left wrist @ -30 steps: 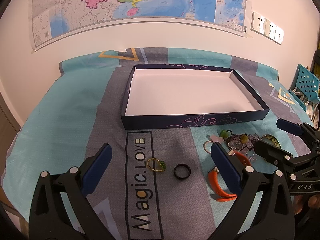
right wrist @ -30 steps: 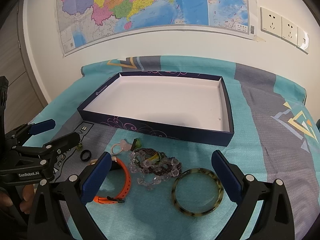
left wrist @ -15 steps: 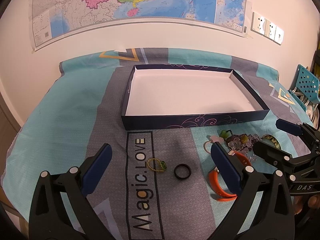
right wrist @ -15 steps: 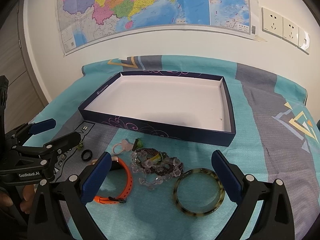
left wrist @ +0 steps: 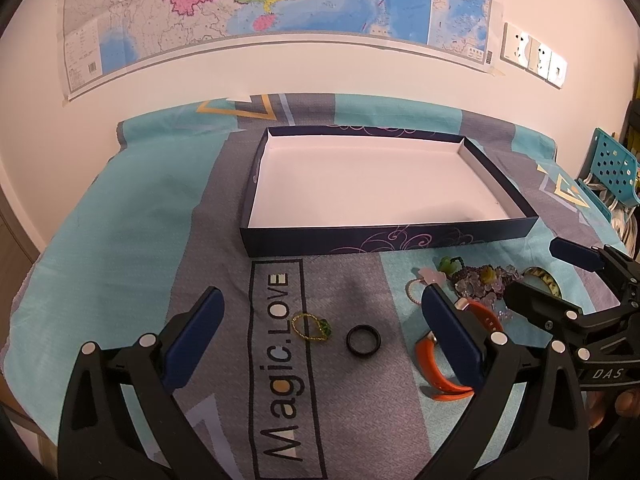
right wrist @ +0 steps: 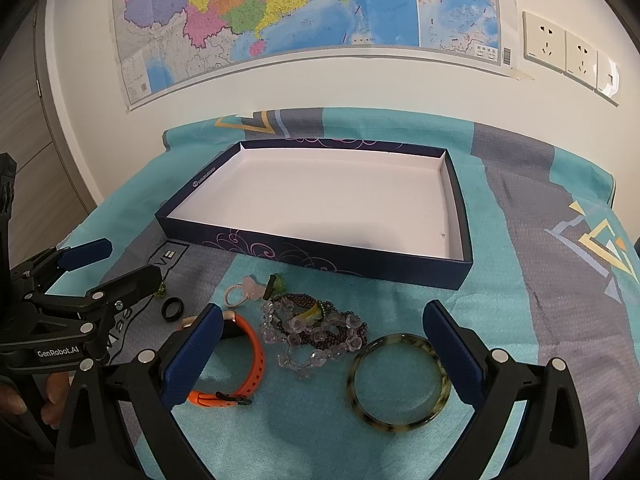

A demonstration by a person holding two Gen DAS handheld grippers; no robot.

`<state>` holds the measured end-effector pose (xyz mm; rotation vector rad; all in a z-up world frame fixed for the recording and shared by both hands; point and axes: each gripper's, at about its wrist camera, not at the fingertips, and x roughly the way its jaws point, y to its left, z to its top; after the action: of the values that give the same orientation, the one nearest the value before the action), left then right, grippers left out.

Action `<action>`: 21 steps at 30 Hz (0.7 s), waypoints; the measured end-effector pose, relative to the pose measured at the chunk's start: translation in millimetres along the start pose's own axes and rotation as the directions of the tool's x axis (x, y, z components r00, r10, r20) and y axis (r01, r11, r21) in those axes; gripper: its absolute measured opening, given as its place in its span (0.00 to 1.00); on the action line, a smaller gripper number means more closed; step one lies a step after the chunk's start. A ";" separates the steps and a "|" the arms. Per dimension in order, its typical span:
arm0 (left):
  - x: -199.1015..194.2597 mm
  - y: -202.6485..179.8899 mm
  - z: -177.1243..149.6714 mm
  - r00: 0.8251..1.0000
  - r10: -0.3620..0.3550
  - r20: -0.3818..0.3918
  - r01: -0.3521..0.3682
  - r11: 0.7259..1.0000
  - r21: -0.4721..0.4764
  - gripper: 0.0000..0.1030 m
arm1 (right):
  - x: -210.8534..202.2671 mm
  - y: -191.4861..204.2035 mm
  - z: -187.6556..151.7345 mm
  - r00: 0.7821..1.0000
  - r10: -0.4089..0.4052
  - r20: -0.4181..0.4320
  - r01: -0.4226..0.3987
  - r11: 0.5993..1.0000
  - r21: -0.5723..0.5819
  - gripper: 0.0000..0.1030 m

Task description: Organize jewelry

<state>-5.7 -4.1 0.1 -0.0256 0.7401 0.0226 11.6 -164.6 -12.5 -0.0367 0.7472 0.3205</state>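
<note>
An empty dark-blue box [left wrist: 400, 236] [right wrist: 320, 256] with a white inside lies on the patterned cloth. In front of it are a gold ring with a green stone [left wrist: 311, 326], a black ring [left wrist: 363, 340] [right wrist: 173, 309], an orange wristband [left wrist: 450, 376] [right wrist: 240, 364], a pink bead ring [right wrist: 240, 292], a heap of clear and dark bead bracelets [right wrist: 316, 328] [left wrist: 480, 280] and a mottled bangle [right wrist: 400, 380]. My left gripper [left wrist: 320, 336] hangs open over the two rings. My right gripper [right wrist: 320, 344] is open above the bead heap. Neither holds anything.
A map and wall sockets [right wrist: 568, 52] are on the wall behind the cloth-covered table [left wrist: 120, 220]. A blue perforated chair [left wrist: 612, 168] stands at the right edge. A hand [right wrist: 24, 396] grips the left tool's handle.
The right gripper has drifted slightly forward and left over the jewelry. The left gripper has barely moved. No item has shifted.
</note>
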 end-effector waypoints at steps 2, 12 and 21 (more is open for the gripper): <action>-0.3 -1.2 -0.4 1.000 -0.002 -0.001 0.002 1.000 0.001 0.94 | 0.1 0.0 0.2 1.000 0.000 0.000 0.000 1.000 -0.001 0.94; 1.2 -2.7 -1.3 1.000 -0.005 -0.004 0.005 1.000 0.003 0.94 | 0.3 -1.0 0.2 1.000 0.000 -0.001 0.000 1.000 0.002 0.94; 1.3 -7.2 -3.8 1.000 -0.016 -0.005 0.016 1.000 0.010 0.94 | -1.9 -6.7 2.0 1.000 -0.003 0.000 0.003 1.000 0.007 0.94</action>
<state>-7.0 -11.4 -3.4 -0.0219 0.7450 0.0037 13.6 -171.2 -10.3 -0.0310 0.7484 0.3155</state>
